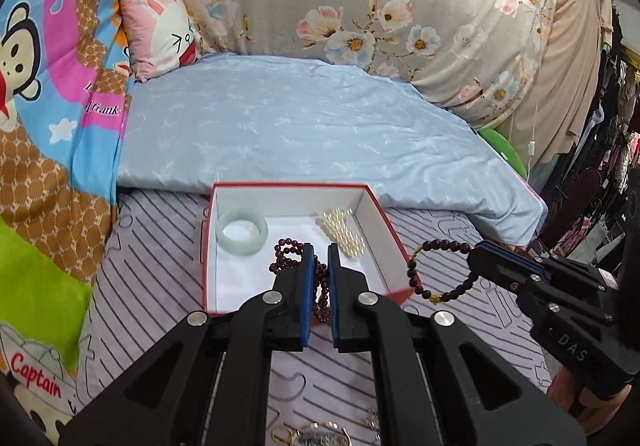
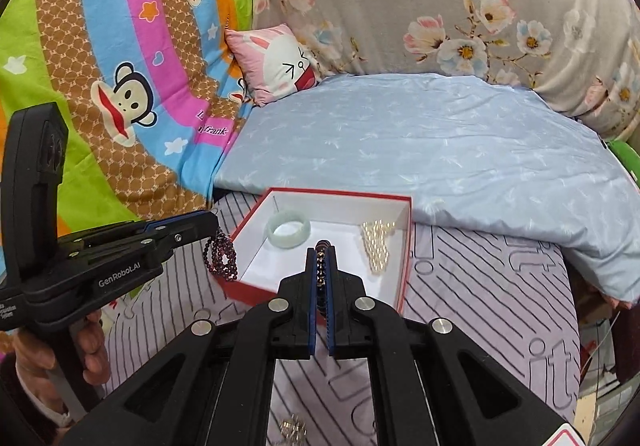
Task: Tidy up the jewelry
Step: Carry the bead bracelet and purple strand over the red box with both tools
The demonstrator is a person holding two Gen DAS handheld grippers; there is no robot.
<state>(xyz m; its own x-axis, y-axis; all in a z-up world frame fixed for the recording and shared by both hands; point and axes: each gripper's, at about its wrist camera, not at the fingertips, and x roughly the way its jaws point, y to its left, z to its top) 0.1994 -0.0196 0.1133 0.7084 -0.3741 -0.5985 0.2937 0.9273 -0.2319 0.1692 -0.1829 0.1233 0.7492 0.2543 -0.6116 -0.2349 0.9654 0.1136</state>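
A red box (image 1: 288,198) (image 2: 340,211) with a white inside stands on the striped mat. In it lie a pale jade bangle (image 1: 241,231) (image 2: 289,232) and a pearl strand (image 1: 342,233) (image 2: 378,246). My left gripper (image 1: 320,250) (image 2: 214,224) is shut on a dark red bead strand (image 1: 286,251) (image 2: 224,256), which hangs by the box's near left side. The right gripper (image 2: 321,252) (image 1: 478,252) is shut on a dark brown bead bracelet (image 2: 322,245) (image 1: 444,245), which dangles in a loop at the box's right rim.
A folded pale blue quilt (image 1: 300,122) lies just behind the box. A cartoon blanket (image 1: 52,106) rises on the left, a floral quilt (image 1: 380,6) and a pink pillow (image 1: 160,34) at the back. Loose metal jewelry (image 1: 320,436) (image 2: 294,428) lies on the mat (image 1: 160,286) under the grippers.
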